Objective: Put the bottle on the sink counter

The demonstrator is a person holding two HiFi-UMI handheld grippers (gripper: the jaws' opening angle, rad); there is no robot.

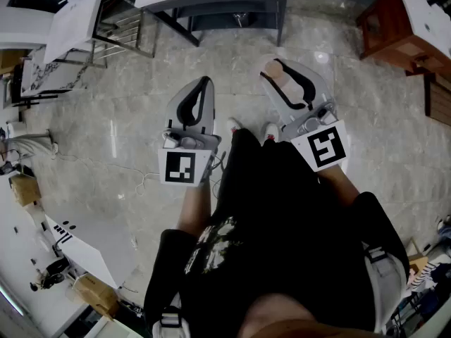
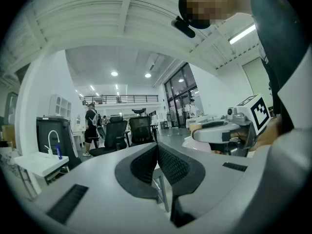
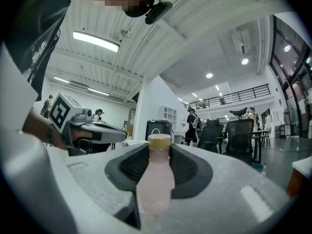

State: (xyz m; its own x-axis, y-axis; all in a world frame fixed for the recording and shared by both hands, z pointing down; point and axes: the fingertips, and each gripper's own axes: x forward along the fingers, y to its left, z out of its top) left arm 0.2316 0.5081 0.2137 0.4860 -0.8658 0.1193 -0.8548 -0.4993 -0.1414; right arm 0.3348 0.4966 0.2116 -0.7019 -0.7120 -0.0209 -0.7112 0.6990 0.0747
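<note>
- Well apart from the white desk point(image 1: 76, 20) with a faucet, which may be the sink counter, both grippers hang over the marble floor point(image 1: 120, 111).
- Farther from that desk, the right gripper point(image 1: 275, 67) has its fingers point(image 3: 187, 167) clamped on a pink bottle point(image 3: 157, 179), tan cap toward the tips.
- Nearer that desk, the left gripper point(image 2: 157, 147) has its fingers pressed together with nothing between them.

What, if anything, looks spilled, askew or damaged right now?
Nothing stands out. The capped pink bottle sits straight in the jaws of the right gripper, the left gripper is shut and empty, and no spill shows.
</note>
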